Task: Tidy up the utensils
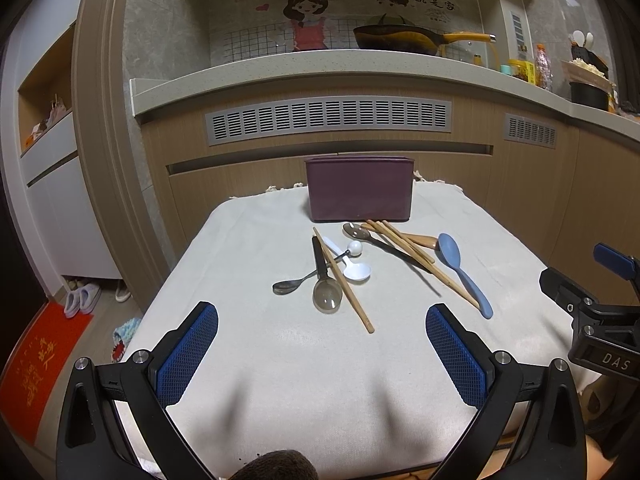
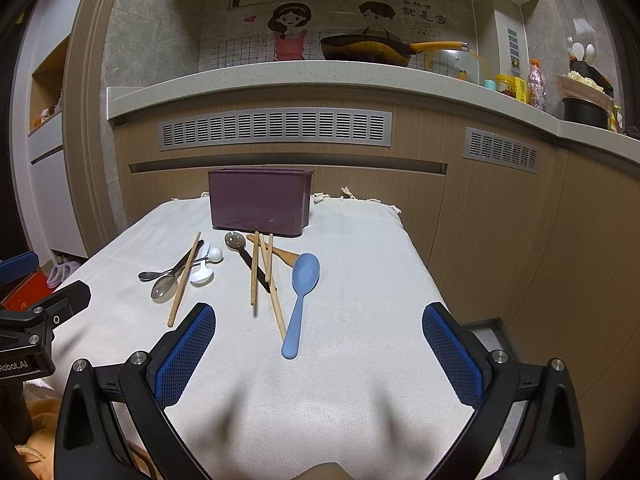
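A purple holder box (image 1: 359, 189) (image 2: 261, 201) stands at the far edge of the cloth-covered table (image 1: 260, 360). In front of it lie loose utensils: a blue spoon (image 1: 462, 270) (image 2: 301, 300), wooden chopsticks (image 1: 343, 280) (image 2: 262, 270), a white spoon (image 1: 352, 266) (image 2: 201, 274), metal spoons (image 1: 327, 299) (image 2: 164, 289) and a wooden spoon (image 1: 420, 239) (image 2: 286, 255). My left gripper (image 1: 322, 316) is open and empty, near the front of the pile. My right gripper (image 2: 319, 316) is open and empty, with the blue spoon's handle between its fingers' line of sight.
A kitchen counter (image 1: 320, 68) with a pan (image 1: 400, 38) and jars runs behind the table. Cabinet fronts (image 2: 520, 220) stand close on the right. The right gripper's body (image 1: 600, 320) shows at the right edge of the left wrist view. A red mat (image 1: 36, 364) and slippers lie on the floor at left.
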### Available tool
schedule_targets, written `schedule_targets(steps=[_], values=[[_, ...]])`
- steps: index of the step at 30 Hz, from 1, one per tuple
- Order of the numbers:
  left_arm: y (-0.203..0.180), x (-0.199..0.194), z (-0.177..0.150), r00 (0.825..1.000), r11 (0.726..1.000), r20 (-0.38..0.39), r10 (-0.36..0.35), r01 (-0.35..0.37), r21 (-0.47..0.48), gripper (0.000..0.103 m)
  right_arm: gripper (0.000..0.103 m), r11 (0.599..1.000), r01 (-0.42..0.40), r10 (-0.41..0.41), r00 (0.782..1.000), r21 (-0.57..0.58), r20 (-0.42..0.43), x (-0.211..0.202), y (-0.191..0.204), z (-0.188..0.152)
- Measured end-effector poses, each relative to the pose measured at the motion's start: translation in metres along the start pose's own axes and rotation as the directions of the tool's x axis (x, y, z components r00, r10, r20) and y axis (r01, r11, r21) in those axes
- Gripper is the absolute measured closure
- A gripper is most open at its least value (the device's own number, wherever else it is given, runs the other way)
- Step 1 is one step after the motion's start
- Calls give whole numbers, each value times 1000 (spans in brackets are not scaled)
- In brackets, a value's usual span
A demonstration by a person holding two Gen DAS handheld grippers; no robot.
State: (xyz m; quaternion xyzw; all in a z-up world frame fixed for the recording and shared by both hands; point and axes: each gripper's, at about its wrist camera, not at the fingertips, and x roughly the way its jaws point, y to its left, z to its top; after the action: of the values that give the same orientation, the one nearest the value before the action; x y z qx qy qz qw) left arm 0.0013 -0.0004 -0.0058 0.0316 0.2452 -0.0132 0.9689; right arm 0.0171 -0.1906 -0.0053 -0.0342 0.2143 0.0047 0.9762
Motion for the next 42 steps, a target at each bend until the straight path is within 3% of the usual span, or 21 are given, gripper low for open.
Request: schedule_targets(steps=[16,24,42], values=[[2,7,3,1000,1000,-21,8,-8,-1,0,0,1000,-3,3,1000,-1,-4,2,0,0],[2,32,11,997,1000,-70,23,-22,18,0,0,1000,12,-12,1000,-19,12,13,-4,14],[33,135,53,981,996,-173,-83,74,-58,0,0,995,-44,29,987,-92,-158,134,4,56]])
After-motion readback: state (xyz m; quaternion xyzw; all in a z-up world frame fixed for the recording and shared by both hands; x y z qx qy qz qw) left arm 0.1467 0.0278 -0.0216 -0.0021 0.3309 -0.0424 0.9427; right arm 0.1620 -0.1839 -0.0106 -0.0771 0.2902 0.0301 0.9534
